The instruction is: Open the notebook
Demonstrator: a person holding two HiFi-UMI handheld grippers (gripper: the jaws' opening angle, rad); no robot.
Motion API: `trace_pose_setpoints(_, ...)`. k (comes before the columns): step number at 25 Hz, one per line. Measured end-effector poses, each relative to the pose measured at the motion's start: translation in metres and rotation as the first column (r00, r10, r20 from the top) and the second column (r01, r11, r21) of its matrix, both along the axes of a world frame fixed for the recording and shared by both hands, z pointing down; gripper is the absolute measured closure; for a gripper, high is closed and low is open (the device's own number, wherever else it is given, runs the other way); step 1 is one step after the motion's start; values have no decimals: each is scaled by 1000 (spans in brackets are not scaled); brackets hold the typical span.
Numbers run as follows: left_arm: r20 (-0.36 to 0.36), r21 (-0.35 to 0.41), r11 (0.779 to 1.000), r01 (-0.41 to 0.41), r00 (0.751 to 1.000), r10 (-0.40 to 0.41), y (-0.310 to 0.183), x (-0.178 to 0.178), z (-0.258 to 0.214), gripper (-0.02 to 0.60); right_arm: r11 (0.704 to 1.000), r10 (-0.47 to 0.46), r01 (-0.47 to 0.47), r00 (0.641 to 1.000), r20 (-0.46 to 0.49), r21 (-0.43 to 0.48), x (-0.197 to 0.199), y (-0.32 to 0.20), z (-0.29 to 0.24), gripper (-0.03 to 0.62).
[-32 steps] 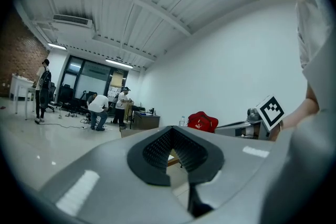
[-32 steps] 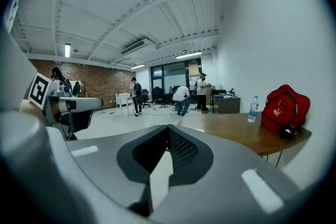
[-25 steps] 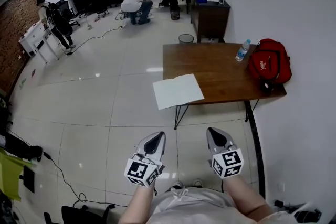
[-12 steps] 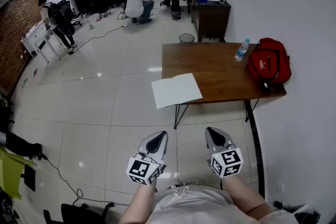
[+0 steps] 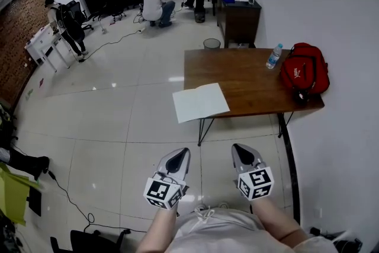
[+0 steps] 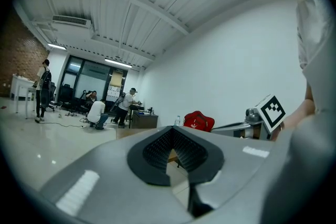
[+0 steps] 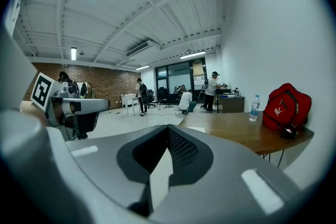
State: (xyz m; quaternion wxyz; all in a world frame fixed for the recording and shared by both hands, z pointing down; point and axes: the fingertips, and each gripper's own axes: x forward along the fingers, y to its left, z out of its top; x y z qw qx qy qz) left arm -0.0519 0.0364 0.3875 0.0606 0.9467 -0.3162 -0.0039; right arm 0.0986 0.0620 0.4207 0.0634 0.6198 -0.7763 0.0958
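The notebook (image 5: 201, 102) is a flat white rectangle lying on the near left corner of the brown table (image 5: 249, 77), overhanging the table's edge a little. Both grippers hang low in the head view, close to my body and well short of the table, over the tiled floor. The left gripper (image 5: 180, 154) points toward the notebook with its jaws together and nothing between them. The right gripper (image 5: 240, 150) is beside it, also shut and empty. In the left gripper view, the left gripper (image 6: 171, 131) shows only its own closed jaws, as does the right gripper (image 7: 168, 130) in the right gripper view.
A red backpack (image 5: 304, 70) and a water bottle (image 5: 273, 57) stand on the table's right end by the white wall. A bin (image 5: 209, 44) and a dark cabinet (image 5: 237, 15) are beyond the table. Several people are at the far end of the room. A cable (image 5: 71, 204) trails on the floor at left.
The grippers and the notebook hold their places. Only the people at the far end of the room have shifted a little.
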Motion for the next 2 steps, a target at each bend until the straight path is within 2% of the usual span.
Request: trace_pose_setpoints(2, -6, 1, 1000, 1, 1000, -1, -1, 0, 1, 581, 1000, -1, 1, 1000, -2, -1, 0, 0, 1, 591)
